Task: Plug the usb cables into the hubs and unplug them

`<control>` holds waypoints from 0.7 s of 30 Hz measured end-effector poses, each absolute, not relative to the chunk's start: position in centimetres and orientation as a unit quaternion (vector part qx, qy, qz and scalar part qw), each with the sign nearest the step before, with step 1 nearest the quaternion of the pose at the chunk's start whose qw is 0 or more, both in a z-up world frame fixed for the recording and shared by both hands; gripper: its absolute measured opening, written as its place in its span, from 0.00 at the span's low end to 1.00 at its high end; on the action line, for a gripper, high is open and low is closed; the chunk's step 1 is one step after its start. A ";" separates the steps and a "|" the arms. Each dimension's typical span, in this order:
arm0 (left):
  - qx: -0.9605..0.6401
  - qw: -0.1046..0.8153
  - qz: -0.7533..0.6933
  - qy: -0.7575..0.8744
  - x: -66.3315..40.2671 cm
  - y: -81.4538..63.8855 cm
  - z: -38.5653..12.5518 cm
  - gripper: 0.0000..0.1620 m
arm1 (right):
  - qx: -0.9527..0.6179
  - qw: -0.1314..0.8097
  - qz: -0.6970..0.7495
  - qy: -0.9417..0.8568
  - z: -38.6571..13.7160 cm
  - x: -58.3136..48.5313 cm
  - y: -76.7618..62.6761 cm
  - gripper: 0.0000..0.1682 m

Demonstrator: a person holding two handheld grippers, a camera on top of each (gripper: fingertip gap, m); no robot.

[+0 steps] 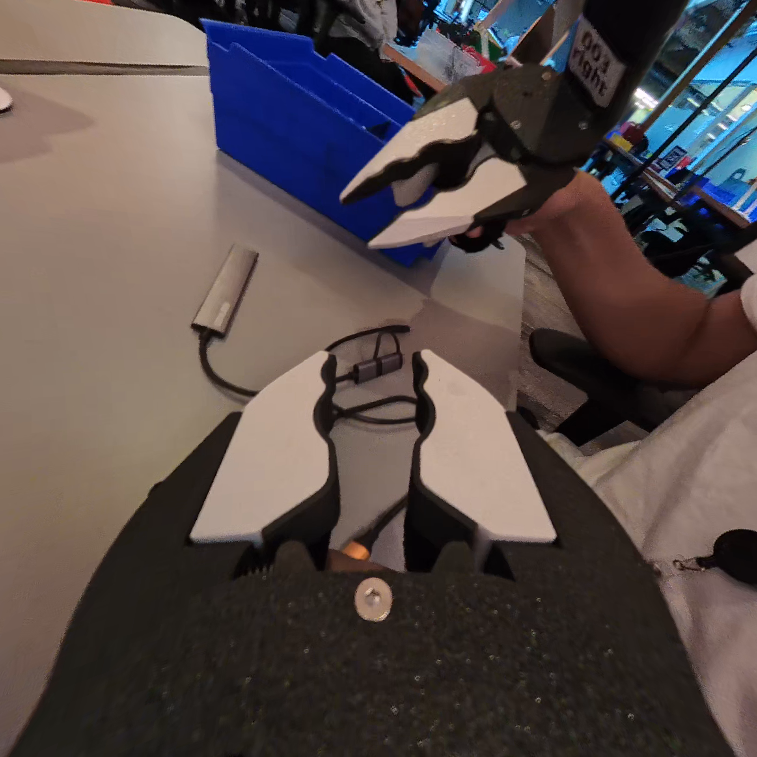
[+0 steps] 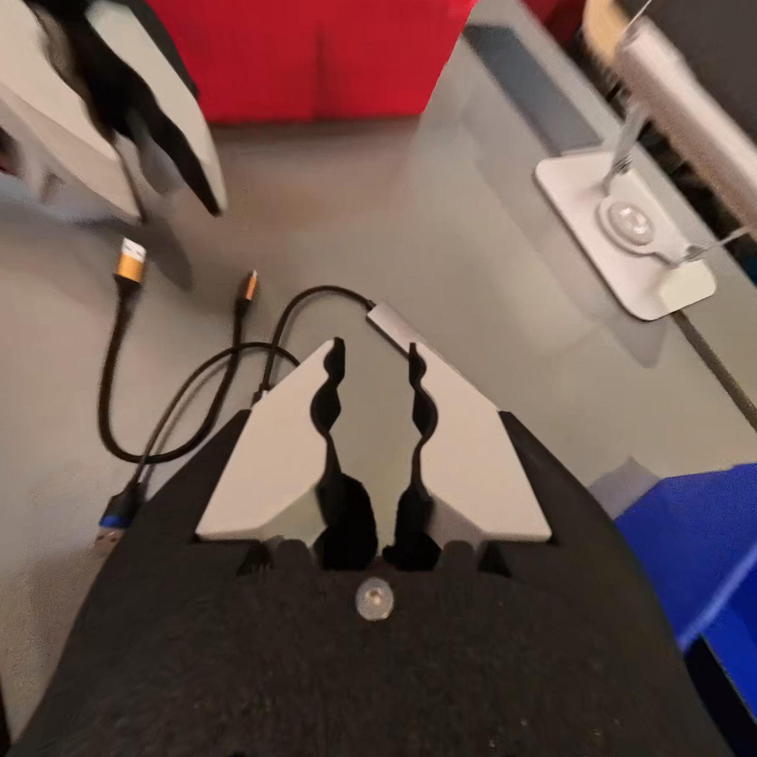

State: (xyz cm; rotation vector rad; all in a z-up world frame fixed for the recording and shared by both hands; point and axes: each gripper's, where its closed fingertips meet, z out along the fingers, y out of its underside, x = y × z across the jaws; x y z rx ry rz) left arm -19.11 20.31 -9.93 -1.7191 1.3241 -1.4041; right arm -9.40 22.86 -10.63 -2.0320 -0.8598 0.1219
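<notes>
2 hand-held tools hover over a grey worktop (image 1: 102,254) strewn with cables. The left tool (image 1: 373,360) is spread, holding nothing, its tips just above a small grey plug (image 1: 379,367) on a looped black cable (image 1: 368,413). A slim grey adapter (image 1: 226,286) lies at 10 o'clock from it, and a blue bin (image 1: 295,123) sits farther off at 12 o'clock. The right tool (image 2: 375,348) is also spread and empty, raised above the worktop, with the adapter partly under its right finger. 2 gold-tipped plugs (image 2: 130,262) lie at 10 o'clock. A red box (image 2: 311,57) stands at 12 o'clock. To grip well, I judge a tool should lower squarely over a plug body, not the slack cable.
</notes>
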 end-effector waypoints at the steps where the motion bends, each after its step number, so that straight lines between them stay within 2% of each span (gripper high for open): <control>1: -0.643 0.279 -0.519 0.490 -19.6 20.3 -10.1 0.21 | -0.833 0.422 0.040 -0.356 -11.8 -9.9 23.6 0.21; 4: -0.652 0.293 -0.508 0.481 -20.6 20.6 -10.2 0.21 | -0.862 0.356 0.054 -0.357 -14.5 -12.5 25.3 0.30; 6: -0.652 0.305 -0.498 0.483 -21.3 20.6 -10.2 0.21 | -0.866 0.364 0.079 -0.334 -15.6 -13.8 26.5 0.29; 9: -0.657 0.331 -0.473 0.486 -22.3 20.8 -10.5 0.20 | -0.884 0.373 -0.063 -0.275 -17.0 -9.0 29.6 0.31; 11: -0.654 0.329 -0.479 0.484 -22.8 20.4 -10.7 0.20 | -0.893 0.374 -0.063 -0.242 -17.3 -7.5 29.8 0.31; 15: -0.648 0.312 -0.486 0.497 -22.9 19.3 -11.3 0.20 | -0.929 0.357 0.042 -0.087 -18.6 -6.0 28.7 0.51; 17: -0.641 0.305 -0.494 0.502 -22.6 18.7 -11.1 0.20 | -0.924 0.372 0.075 -0.043 -18.7 -6.8 28.6 0.54; 21: -0.630 0.285 -0.521 0.500 -22.0 17.5 -10.9 0.20 | -0.924 0.382 0.019 -0.024 -18.8 -7.1 29.2 0.57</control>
